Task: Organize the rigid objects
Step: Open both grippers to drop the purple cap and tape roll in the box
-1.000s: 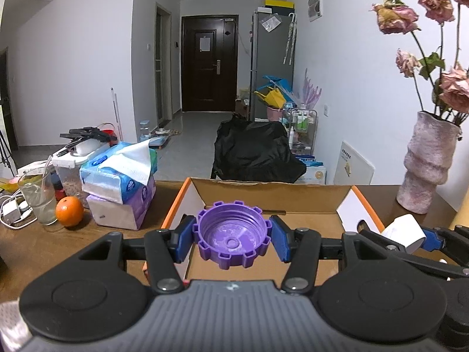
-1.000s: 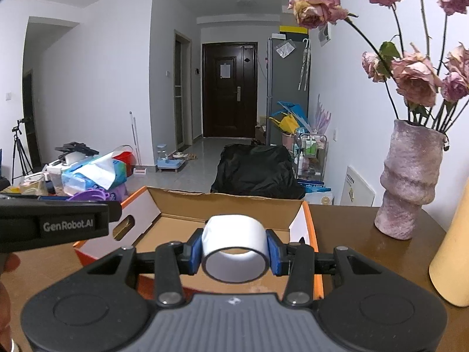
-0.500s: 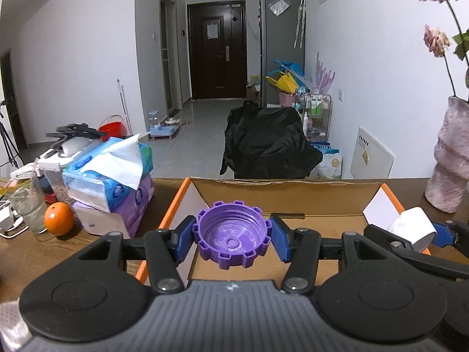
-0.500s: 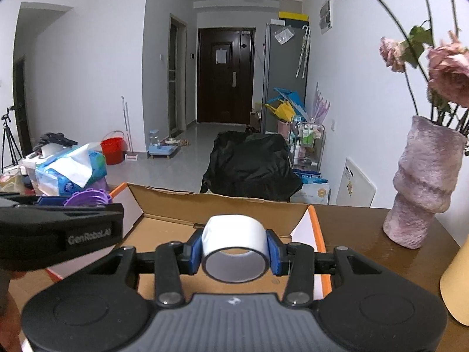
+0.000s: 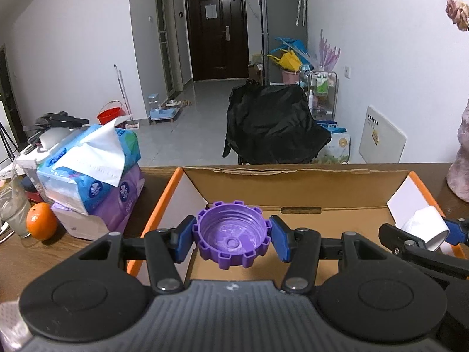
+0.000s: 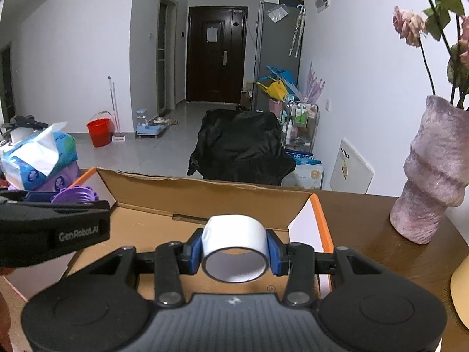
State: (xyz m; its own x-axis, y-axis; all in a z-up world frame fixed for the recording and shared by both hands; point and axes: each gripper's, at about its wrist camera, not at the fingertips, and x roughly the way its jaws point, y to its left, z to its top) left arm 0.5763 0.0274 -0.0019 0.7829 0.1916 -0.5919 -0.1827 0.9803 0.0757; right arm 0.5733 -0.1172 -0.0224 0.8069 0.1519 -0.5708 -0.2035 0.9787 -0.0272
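Two grips were full. Your left gripper (image 5: 233, 242) had its blue fingers (image 5: 184, 242) pressed on either side of a purple cap (image 5: 233, 240), hollow side facing up toward the camera. Your right gripper (image 6: 234, 253) had its fingers (image 6: 195, 252) clamped on the flat ends of a white tape roll (image 6: 234, 248), its open core facing the camera.

Both loads hung over an open cardboard box (image 5: 293, 182) with orange edges, its brown floor visible behind and below them. You held the cap over the box's left part and the roll toward its right side, near the white right flap (image 6: 304, 227). Whether either touched the floor could not be told. From the left view, your right gripper showed at the right edge with the roll in it.

Beyond the box on the worktop (image 6: 366, 220), you had stacked tissue packs (image 5: 88, 176) at the left, an orange (image 5: 41, 224) beside a glass (image 5: 13, 215), and a pink vase (image 6: 433, 173) with dried roses at the right. A black-draped chair (image 5: 272, 129) stood behind the worktop.
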